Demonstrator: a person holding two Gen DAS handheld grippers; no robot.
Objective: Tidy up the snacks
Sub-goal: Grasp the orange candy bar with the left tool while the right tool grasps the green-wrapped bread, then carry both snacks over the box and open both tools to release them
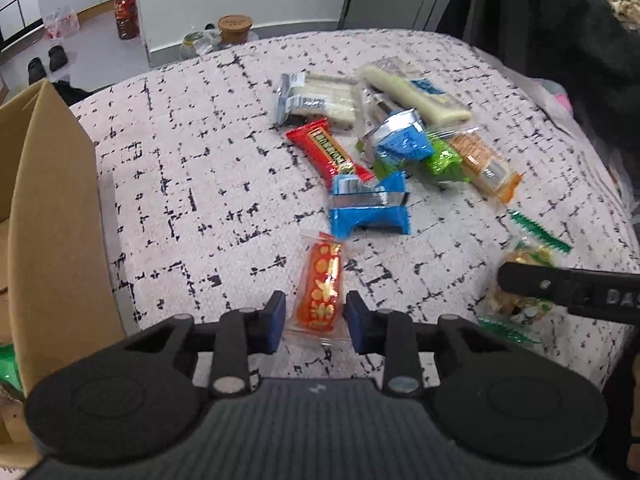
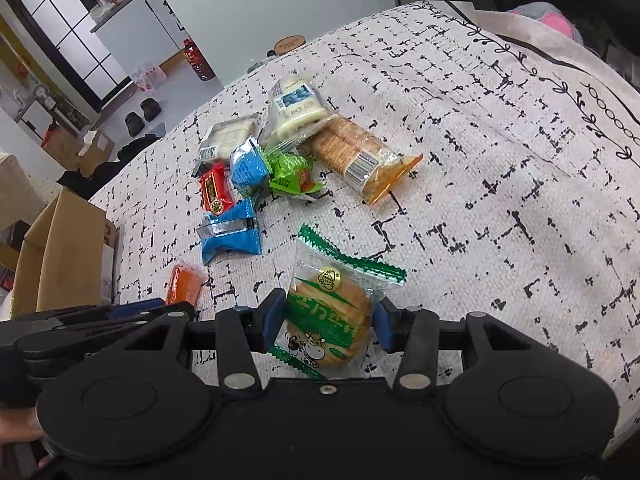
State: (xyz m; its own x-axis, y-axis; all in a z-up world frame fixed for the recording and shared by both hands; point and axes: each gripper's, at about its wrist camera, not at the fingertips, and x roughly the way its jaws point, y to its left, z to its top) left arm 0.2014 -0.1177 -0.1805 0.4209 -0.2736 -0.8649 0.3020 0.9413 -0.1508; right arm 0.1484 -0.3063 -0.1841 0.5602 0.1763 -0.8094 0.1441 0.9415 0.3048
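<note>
Snacks in light, slippery, crushable wrappers lie scattered on the patterned cloth (image 1: 180,168), an orange candy pack (image 1: 320,292) flanked by the left gripper (image 1: 316,322), and a green-wrapped cake (image 2: 328,320) clamped across its middle by the right gripper (image 2: 328,324).

- The orange-red foil-patterned candy packet (image 1: 320,286) lies on the black-flecked white tablecloth (image 1: 200,184), between the left gripper (image 1: 316,322) pads.
- The brown cardboard box (image 1: 52,208) stands left.
- The blue folded wrapper (image 1: 368,210) lies just beyond.
- The green-edged clear biscuit packet (image 2: 334,304) sits right, between the right gripper (image 2: 328,320) pads.
</note>
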